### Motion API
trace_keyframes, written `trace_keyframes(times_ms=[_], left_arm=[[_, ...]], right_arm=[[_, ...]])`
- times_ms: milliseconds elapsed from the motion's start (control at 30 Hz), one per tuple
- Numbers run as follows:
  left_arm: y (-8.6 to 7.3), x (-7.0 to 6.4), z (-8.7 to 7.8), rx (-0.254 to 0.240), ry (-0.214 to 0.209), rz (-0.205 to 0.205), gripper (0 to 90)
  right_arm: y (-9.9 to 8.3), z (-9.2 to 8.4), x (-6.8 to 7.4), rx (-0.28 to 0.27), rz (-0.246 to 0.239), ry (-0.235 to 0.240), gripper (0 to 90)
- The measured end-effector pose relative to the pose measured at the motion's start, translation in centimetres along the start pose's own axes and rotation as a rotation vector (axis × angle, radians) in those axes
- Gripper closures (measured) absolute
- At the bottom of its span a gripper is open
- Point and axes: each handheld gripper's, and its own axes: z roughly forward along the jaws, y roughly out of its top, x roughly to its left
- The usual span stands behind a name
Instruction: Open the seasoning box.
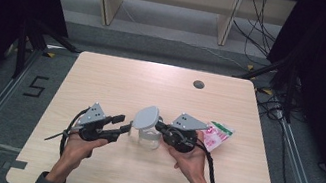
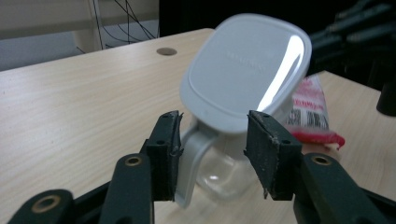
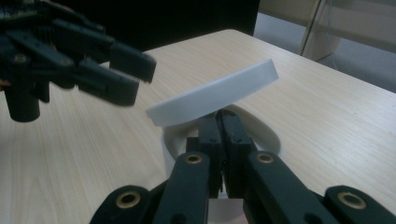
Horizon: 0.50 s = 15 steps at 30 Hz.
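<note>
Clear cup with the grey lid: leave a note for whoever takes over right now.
Left gripper: open, jaws on either side of the cup's handle, not pressing.
Right gripper: shut on the rim of the clear cup.
Grey lid: tilted open, propped up over the cup mouth.
Pink packet: lying on the table behind the right hand.
Done: lid lifted.
Left: probably the packet, untouched.

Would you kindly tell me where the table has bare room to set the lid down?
The far half of the table, up to the round grommet hole, is bare, as is the near strip between the forearms. The middle is crowded: the left tongs, the clear container with its lid, the right tongs, the pink packet.
</note>
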Motion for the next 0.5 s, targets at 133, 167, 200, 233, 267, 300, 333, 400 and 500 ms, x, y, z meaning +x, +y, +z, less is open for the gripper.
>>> trace_keyframes(times_ms=[133,167,200,233,267,300,333,400,500], left_arm=[[-0.9,-0.1,-0.3,0.027,0.006,0.004,49.7],[-1.0,0.0,-0.3,0.029,0.003,0.024,49.4],[-1.2,-0.1,-0.3,0.029,-0.006,-0.006,49.2],[-1.4,-0.2,-0.4,0.029,-0.01,-0.01,48.7],[-1.5,-0.2,-0.5,0.036,-0.004,-0.008,48.4],[-1.6,-0.3,-0.6,0.038,-0.01,-0.006,48.0],[-1.6,-0.3,-0.7,0.045,0.001,0.002,47.5],[-1.9,-0.4,-0.8,0.047,0.002,0.004,46.1],[-2.3,-0.6,-1.0,0.059,0.009,0.01,45.0]], right_arm=[[0.5,0.4,0.3,-0.007,-0.002,0.019,88.9],[0.5,0.5,0.4,-0.014,-0.013,0.005,88.8],[0.6,0.5,0.5,-0.005,-0.001,0.016,88.7],[0.7,0.5,0.6,-0.002,0.002,0.015,88.7],[0.8,0.7,0.6,-0.019,-0.015,0.002,88.7],[0.9,0.7,0.6,-0.003,-0.015,0.021,88.6],[1.0,0.8,0.8,-0.008,-0.021,0.022,88.6],[1.1,1.0,0.9,-0.025,-0.035,0.008,88.6],[1.2,1.2,1.1,-0.024,-0.045,0.016,88.6]])
